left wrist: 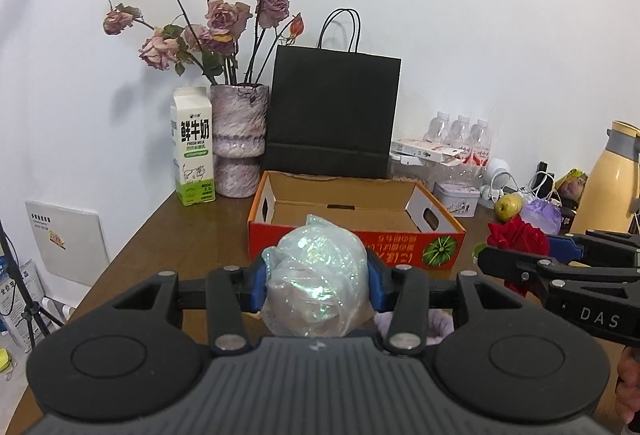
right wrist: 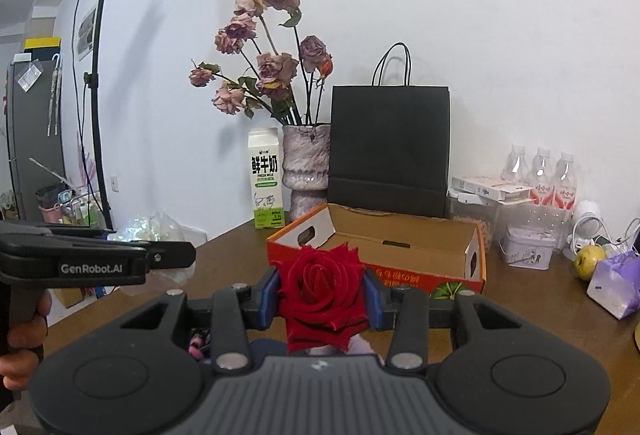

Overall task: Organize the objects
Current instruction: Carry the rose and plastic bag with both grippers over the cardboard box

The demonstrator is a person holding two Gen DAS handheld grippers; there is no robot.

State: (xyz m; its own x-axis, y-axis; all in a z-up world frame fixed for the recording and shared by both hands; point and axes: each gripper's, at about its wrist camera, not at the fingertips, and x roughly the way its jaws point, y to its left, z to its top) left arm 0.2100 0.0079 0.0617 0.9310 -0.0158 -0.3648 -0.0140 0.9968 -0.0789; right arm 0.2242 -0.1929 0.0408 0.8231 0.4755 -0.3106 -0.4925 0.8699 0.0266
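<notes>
Both loads are gripped and in the air. Left gripper (left wrist: 316, 285) is clamped on an iridescent plastic-wrapped bundle (left wrist: 316, 275), lower centre of its view. Right gripper (right wrist: 322, 297) is clamped on a red rose head (right wrist: 324, 295). The open orange cardboard box (left wrist: 400, 251) sits just beyond, mid-frame. I'd say this is the carry step; next, clear the near wall, then release inside. Only the right view shows the light stand (right wrist: 96, 83), upper left.
</notes>
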